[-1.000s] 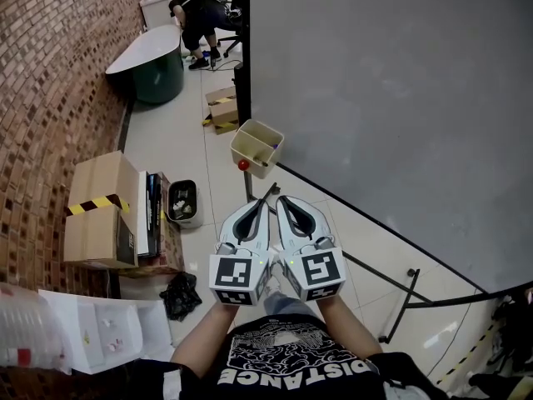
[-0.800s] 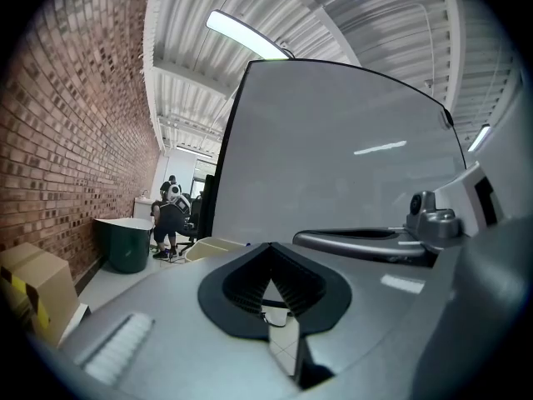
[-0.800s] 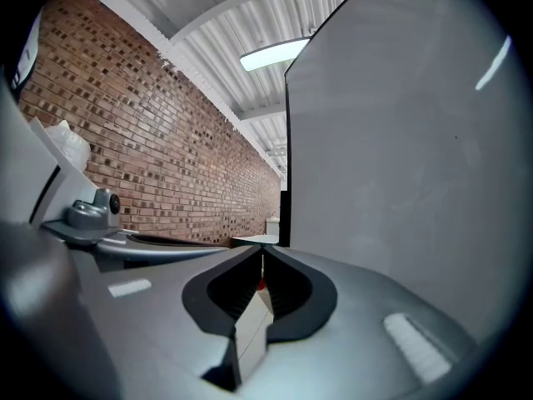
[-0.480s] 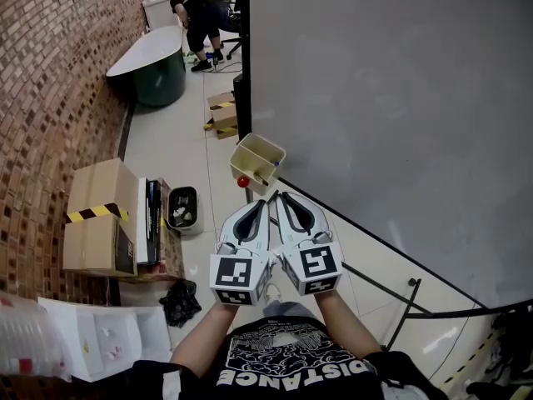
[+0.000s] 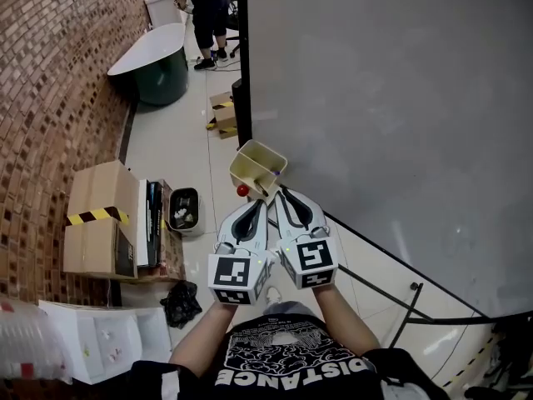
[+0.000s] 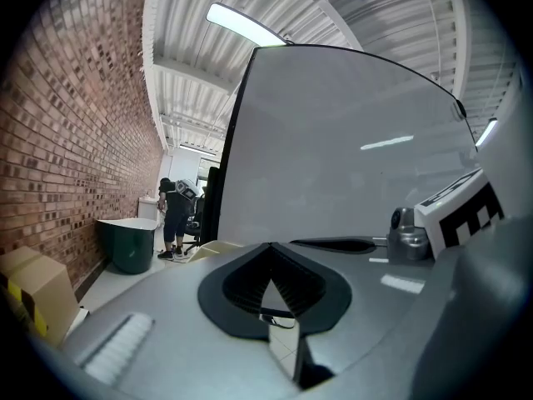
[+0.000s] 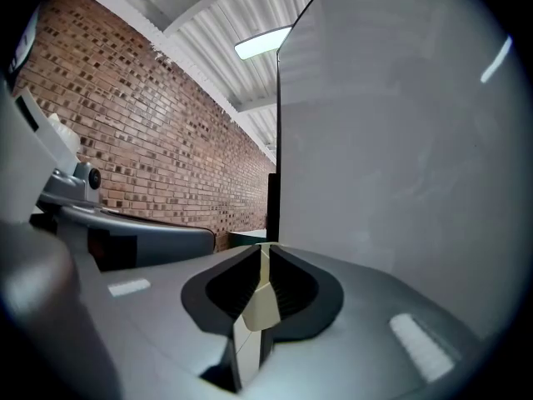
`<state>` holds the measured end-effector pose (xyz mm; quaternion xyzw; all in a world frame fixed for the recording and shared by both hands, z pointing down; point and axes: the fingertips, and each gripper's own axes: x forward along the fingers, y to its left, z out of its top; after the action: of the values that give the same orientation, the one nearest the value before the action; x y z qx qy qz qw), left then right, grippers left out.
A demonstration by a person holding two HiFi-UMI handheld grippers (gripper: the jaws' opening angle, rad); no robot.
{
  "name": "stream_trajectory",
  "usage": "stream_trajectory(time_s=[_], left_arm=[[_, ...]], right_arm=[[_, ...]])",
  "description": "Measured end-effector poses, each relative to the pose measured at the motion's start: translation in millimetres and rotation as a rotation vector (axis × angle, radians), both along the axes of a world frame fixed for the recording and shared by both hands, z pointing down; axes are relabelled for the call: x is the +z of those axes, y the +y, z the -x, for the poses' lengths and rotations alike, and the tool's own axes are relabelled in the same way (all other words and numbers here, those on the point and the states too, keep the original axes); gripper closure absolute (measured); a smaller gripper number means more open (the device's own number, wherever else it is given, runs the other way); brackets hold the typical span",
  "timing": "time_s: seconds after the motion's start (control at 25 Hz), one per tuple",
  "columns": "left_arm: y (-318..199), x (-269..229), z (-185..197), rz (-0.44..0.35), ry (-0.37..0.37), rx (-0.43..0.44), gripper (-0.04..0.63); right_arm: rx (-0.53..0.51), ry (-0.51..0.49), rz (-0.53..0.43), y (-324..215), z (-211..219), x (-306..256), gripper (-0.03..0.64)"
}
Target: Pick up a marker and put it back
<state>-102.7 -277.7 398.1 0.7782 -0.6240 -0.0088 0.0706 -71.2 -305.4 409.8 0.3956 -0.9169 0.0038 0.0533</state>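
Brick wall (image 5: 50, 98) one side, board (image 5: 375, 98) the other. Our left claw (image 5: 260, 207) and right claw (image 5: 280, 195), both pinched closed and empty, have crept forward. The holder (image 5: 250, 158) with a marker (image 5: 274, 173) now sits just ahead of the 2 tips, so pickup looks imminent.

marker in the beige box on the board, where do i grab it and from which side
Take the marker by its bluish end, which shows just inside the box next to the board, and come down through the open top. The box walls enclose the rest, so the sides look blocked. Only that tip shows, so this is tentative.
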Motion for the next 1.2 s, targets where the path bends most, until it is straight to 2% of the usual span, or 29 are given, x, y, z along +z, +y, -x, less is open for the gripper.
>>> stream_trajectory(time_s=[0.72, 1.2], left_arm=[[-23, 5, 18, 0.008, -0.01, -0.043, 0.589], [-28, 8, 22, 0.017, -0.014, -0.057, 0.589]], right_arm=[[-0.007, 0.047, 0.031, -50, 14, 27, 0.563], [0.028, 0.051, 0.013, -67, 13, 32, 0.563]])
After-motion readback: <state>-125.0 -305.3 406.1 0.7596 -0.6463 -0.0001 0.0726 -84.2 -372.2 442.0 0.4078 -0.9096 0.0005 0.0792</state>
